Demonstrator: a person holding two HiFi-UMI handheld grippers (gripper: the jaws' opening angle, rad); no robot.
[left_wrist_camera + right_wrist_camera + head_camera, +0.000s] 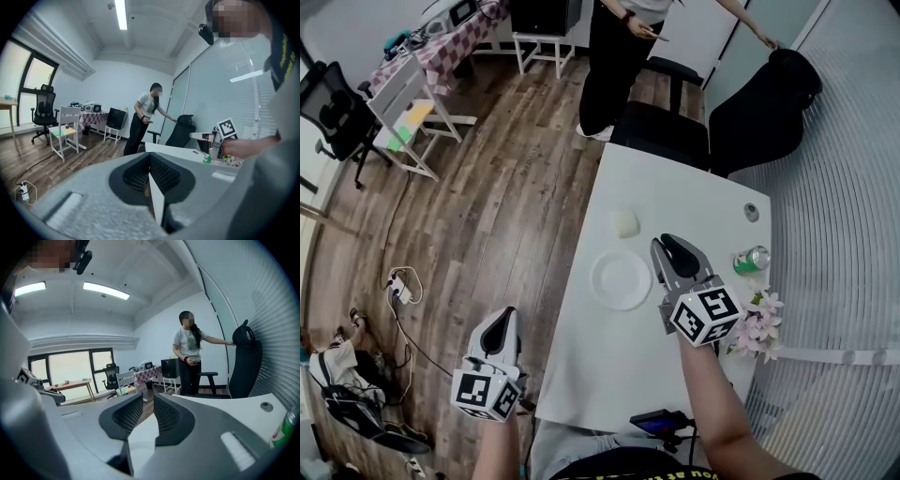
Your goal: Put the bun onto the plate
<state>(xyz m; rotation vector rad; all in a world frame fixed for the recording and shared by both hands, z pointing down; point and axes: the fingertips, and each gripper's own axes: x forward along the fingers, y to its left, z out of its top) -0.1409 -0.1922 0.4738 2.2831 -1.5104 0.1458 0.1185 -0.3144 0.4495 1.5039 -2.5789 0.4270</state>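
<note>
Pale, the small round bun (624, 223) lies on the white surface (694, 197) just beyond the round white plate (620, 279), so the right gripper (674, 244), fingers (166, 416) narrowly apart and empty, should spread wider, straddle it and squeeze lightly; the left gripper (501, 321) has its fingers together.

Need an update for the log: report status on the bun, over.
Left hand-held gripper shut, off the table. Right hand-held gripper open, empty, beside the plate. Bun on table beyond plate, untouched. Nothing blocking.
</note>
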